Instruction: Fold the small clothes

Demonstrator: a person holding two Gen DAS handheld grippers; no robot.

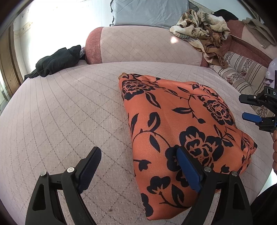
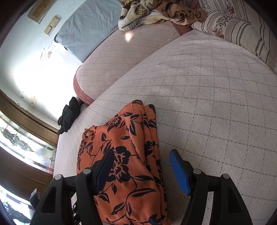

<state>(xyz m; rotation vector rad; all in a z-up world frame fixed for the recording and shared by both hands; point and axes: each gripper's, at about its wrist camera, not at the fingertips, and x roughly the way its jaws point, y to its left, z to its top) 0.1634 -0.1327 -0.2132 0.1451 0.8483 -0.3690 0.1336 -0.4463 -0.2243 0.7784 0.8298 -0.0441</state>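
Lying folded on the quilted pinkish sofa seat [image 1: 60, 112], the orange garment with black flowers [image 1: 181, 124] forms a rough, uneven wedge, narrow at the far end and wider toward the person holding the tools. Its far corner points toward the sofa's backrest cushion [image 1: 142, 46], and along one side the layers stack up in visible folds (best seen from the right wrist view). The left gripper [image 1: 138, 155] hovers over the near edge of the garment with its fingers [image 1: 187, 166] spread wide; the blue-padded one sits over the cloth, the black one over bare seat, and nothing is pinched between them. The right gripper [image 2: 140, 161] is likewise parted, one finger over the orange fabric and the blue-padded one over the bare seat just beside the folded edge, holding nothing. From the left wrist view the right gripper shows at the frame's right edge, apart from the cloth. A black piece of clothing [image 1: 57, 60] lies well apart at the seat's far left edge. A crumpled floral blanket [image 1: 199, 29] is heaped on the backrest, a grey-blue pillow [image 1: 148, 12] stands behind it, and a striped floral cushion [image 1: 242, 74] rests to the right.
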